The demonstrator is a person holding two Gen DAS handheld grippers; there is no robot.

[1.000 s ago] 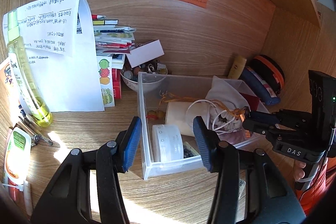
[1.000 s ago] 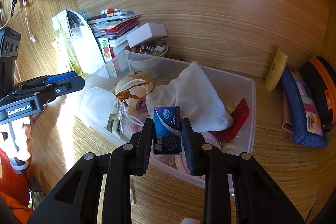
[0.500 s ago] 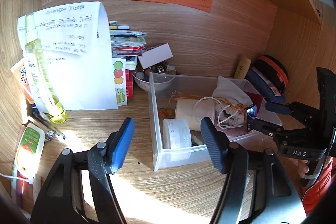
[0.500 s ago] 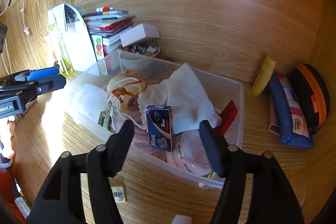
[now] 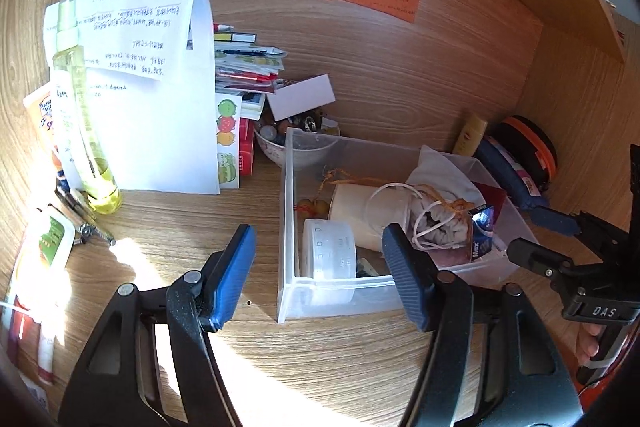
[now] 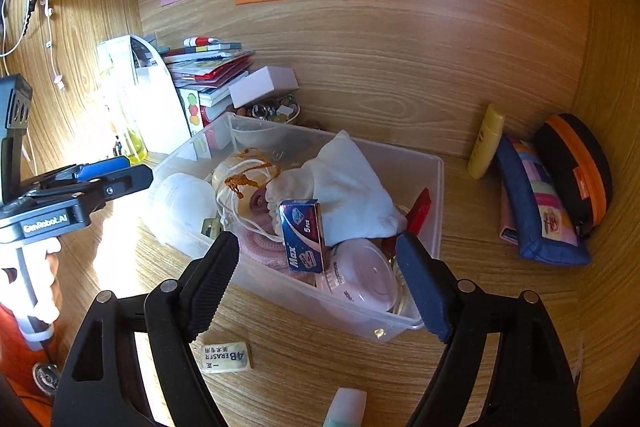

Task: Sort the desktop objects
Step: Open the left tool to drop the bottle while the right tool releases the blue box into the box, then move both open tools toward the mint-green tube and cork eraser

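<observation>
Released a second ago from the right tongs (image 6: 318, 277), now spread wide and holding nothing, and left standing on end in the clear plastic storage bin (image 6: 438, 187): small blue cardboard box marked "Max" (image 6: 302, 237), propped against the white cloth drawstring pouch (image 6: 344, 187) and over the round pink lidded case (image 6: 362, 281). Left tongs (image 5: 318, 277) likewise spread wide and empty, hovering above the wooden counter (image 5: 320, 359) near the bin's near left corner, pulled back a little from a second ago. Perched high and leaning, so probably liable to tip over inside the bin, or over its near wall, if the bin gets nudged or the pouch shifts; a careless reach for the next item could do it. Seen only from the right wrist: small beige "4B" eraser (image 6: 226, 357) and pale mint tube tip (image 6: 346, 407) lying on the counter in front of the bin, likely still unsorted. Seen only from the left wrist: white ribbed tape roll (image 5: 330, 253) at the bin's near end, plus pens (image 5: 86, 223) and a green-labelled tube (image 5: 44, 247) on the sunlit counter at far left.
</observation>
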